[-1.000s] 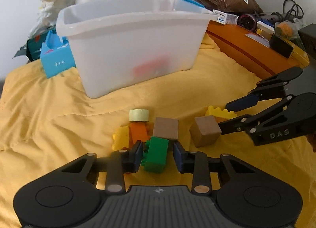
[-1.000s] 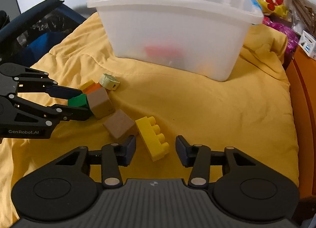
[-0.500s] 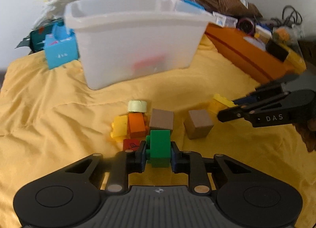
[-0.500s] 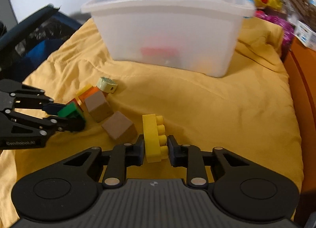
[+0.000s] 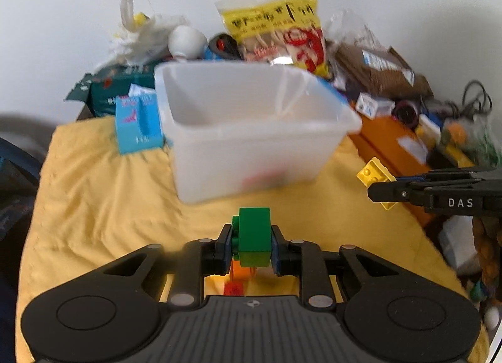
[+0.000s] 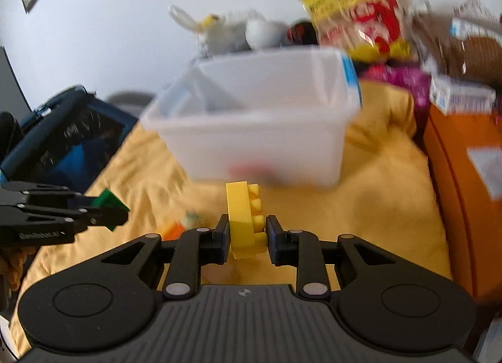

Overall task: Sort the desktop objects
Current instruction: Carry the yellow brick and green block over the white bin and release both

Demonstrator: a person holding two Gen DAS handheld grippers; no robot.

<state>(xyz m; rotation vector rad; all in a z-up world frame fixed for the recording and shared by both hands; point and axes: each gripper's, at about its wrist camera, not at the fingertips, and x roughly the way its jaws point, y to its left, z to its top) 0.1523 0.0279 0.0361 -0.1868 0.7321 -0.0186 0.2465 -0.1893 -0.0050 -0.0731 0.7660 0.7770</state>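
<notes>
A crumpled yellow cloth (image 5: 103, 193) covers the worktop, and a translucent white plastic bin (image 5: 251, 143) stands toward its far edge in front of a pile of snack bags and boxes. Left gripper (image 5: 251, 245): fingers pinching a green plastic building brick (image 5: 254, 237), held clear of the cloth above an orange block (image 5: 240, 272) and a small red block (image 5: 233, 289). Right gripper (image 6: 246, 237): fingers pinching a yellow studded plastic building brick (image 6: 243, 221) on edge, raised before the bin's near wall.
</notes>
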